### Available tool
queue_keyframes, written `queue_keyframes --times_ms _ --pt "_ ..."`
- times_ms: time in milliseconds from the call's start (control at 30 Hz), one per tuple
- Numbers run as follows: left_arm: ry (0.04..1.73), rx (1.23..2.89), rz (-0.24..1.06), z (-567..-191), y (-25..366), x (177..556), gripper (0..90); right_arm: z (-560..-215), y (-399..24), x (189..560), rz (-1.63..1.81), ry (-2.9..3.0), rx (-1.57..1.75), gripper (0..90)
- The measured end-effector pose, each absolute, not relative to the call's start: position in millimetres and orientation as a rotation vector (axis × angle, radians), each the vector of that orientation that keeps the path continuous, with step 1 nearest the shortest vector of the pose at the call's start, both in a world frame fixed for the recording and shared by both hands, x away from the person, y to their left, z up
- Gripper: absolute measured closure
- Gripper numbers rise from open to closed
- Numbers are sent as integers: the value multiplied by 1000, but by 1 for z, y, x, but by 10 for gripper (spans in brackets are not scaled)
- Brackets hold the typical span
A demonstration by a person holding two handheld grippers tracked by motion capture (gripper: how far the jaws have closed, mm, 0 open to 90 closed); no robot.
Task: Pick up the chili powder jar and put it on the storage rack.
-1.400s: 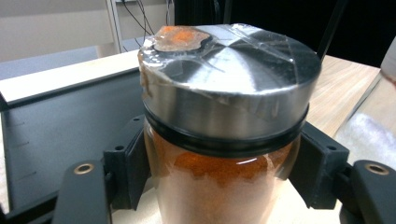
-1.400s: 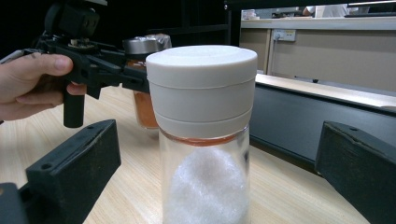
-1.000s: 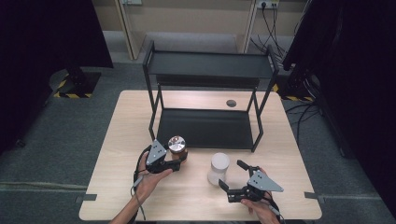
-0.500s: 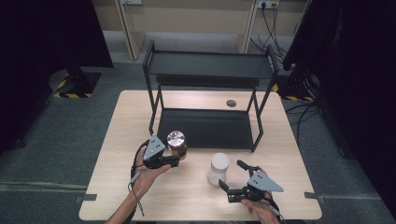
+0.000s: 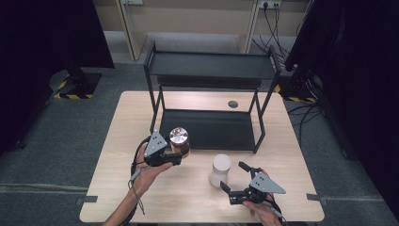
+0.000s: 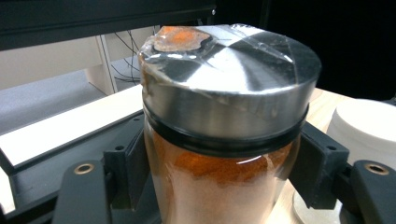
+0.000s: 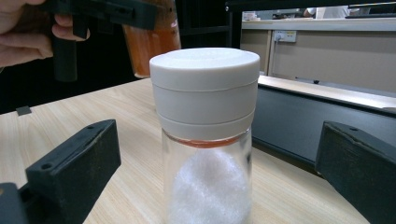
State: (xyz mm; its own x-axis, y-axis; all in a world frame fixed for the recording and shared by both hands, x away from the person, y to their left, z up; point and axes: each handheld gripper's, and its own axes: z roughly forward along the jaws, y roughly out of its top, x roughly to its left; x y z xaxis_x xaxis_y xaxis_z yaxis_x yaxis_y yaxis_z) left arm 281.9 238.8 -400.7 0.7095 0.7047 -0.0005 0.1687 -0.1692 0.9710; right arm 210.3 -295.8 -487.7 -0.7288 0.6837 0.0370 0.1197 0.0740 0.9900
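A pale wood-grain counter carries a black two-tier metal rack set toward its far edge. A white-lidded glass jar of white grains stands on the counter just in front of the rack's right post. Behind the rack's lower shelf sits a small dark round spot (too small to identify).

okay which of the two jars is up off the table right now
The metal-lidded jar of orange powder, clamped in the left gripper and held above the table. The white-lidded jar stands on the tabletop between the right gripper's open jaws.
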Motion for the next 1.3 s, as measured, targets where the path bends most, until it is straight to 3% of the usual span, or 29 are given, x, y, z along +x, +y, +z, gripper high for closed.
queue_keyframes --times_ms 700,1300 --pt "695 1714 539 -359 241 297 303 -488 -296 210 1700 1914 800 3" --pt "700 1728 536 -301 241 312 303 -488 -296 210 1701 1914 801 3"
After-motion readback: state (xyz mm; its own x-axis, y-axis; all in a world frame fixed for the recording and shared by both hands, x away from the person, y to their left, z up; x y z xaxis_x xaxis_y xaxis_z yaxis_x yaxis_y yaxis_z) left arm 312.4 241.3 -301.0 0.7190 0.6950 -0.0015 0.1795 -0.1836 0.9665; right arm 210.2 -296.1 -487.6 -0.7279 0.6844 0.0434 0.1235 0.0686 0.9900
